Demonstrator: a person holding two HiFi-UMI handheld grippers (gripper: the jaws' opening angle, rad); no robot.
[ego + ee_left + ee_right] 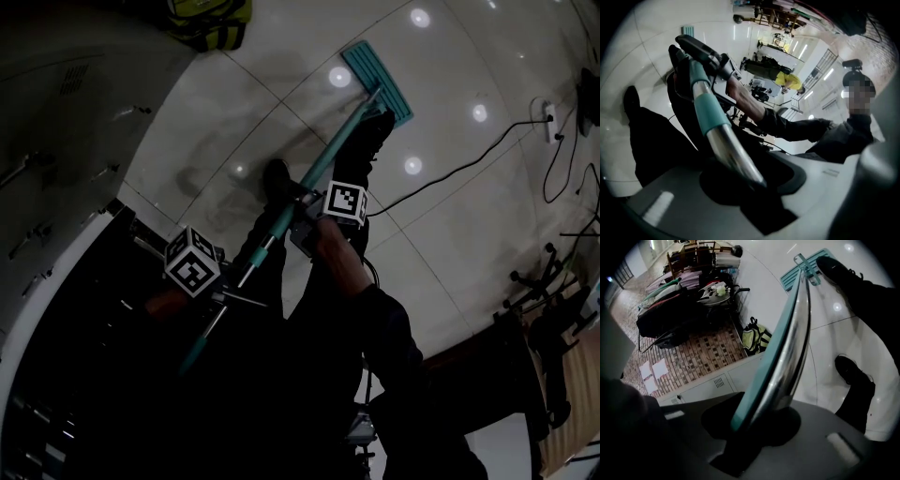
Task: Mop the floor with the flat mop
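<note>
Teal & chrome: that's the handle of the flat mop, a round metal tube w/ teal sleeves, running diagonally from near our body out to the floor. The mop head is a flat teal rectangle w/ ribbed stripes. It lies flat on the glossy white tile floor, upper middle of the head view.

Left gripper is clamped tight on the handle low down, on bare chrome just short of a teal sleeve, jaws snug round the tube. Right gripper is closed on the handle too, higher up, btwn the left one & the mop head. There the tube, teal one side & chrome the other, fills the notch in its jaws. Each carries a white marker cube w/ black square patterns.

Around: one black shoe sits just beside the mop head; touching or not, we can't tell. The other shoe is left of the handle, abt midway along.

A black cable snakes over the tiles at right, well apart from the mop. A yellow-green bag sits at the top edge, near grey metal cabinets w/ vent slots.

The right gripper view shows a brick-pattern surface w/ white paper sheets & piled dark bags. Round light spots reflect off the tiles.
</note>
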